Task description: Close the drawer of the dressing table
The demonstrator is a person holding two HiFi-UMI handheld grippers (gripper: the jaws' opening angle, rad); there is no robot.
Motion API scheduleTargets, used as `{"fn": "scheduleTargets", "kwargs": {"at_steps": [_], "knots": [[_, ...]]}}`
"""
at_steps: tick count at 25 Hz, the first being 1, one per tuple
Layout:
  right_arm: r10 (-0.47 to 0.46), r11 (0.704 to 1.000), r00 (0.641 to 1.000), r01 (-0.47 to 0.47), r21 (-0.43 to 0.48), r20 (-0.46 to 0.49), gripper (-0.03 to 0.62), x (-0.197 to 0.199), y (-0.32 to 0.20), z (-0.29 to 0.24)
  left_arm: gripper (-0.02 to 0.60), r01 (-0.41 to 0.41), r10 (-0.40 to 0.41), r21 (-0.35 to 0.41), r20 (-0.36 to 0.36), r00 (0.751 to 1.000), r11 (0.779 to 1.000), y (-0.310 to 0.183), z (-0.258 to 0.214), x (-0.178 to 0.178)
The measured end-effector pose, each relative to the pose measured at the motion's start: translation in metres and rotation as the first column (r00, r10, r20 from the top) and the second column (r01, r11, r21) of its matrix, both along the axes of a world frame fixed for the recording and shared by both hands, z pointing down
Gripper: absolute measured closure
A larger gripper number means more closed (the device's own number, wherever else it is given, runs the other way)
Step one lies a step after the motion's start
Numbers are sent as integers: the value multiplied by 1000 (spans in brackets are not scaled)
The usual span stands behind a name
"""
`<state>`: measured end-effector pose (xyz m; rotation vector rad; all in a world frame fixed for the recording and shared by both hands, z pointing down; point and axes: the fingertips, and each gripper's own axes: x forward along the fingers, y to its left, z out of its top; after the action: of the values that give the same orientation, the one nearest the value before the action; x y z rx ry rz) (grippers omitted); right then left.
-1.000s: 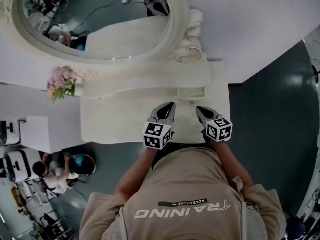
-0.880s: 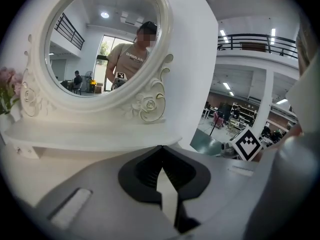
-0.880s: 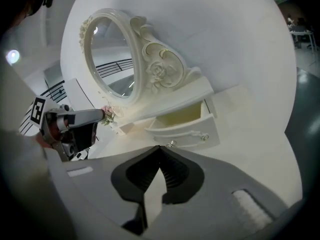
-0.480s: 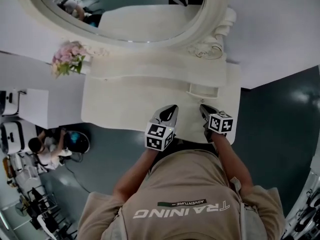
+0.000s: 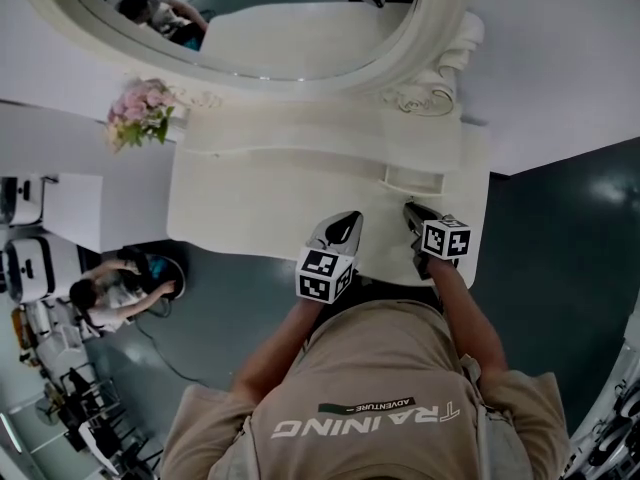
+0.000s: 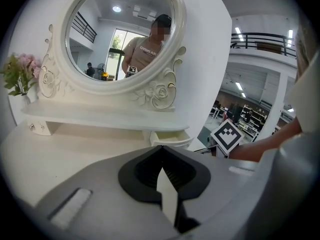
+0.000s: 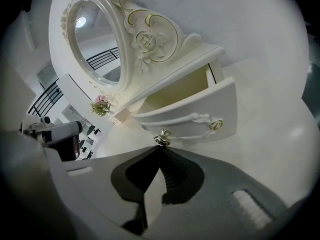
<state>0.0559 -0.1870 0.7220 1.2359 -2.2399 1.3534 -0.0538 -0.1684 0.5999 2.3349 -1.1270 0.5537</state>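
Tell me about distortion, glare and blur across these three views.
Head view: fisheye bows the dressing table edges, and light glares off the dark floor. Left gripper view: dark vignette at the corners, and a mosaic patch over a reflection in the mirror. Right gripper view: heavy barrel bend on the open drawer, though its knob is sharp.

even, bright indoor light; ceiling lamps glare in the mirror (image 6: pixel 122 31); fisheye bending and dark vignetted corners.
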Motion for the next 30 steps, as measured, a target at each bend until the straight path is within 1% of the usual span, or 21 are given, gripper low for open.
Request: {"fn": "scheduleTargets", "kwargs": {"at_steps": [9,12,15,26,28,30], "knots": [[-44,999,998,44,14,-35,591,5,-8,-3,563,-2,2,2,-1,1000,1000,-7,-2,9],[-80,996,995,82,23,-59,591,4,-11,-4,563,-5,5,4,4,1000,1000,-13,-4,11],[-106,994,993,107,19,-45,591,0,-15,-5,563,-4,4,2,6,1000,1000,-19,-4,13],[-115,993,993,115,9,-16,591,-5,-26,-5,563,-24,24,-16,17,1000,1000,-34,-4,20],[-114,993,993,114,9,-22,592,-5,-29,-5,563,-28,29,-17,17,999,999,-36,-4,19],[-125,992,991,126,19,-47,591,-5,-34,-6,563,-33,33,-17,14,999,999,-39,-5,19]]}}
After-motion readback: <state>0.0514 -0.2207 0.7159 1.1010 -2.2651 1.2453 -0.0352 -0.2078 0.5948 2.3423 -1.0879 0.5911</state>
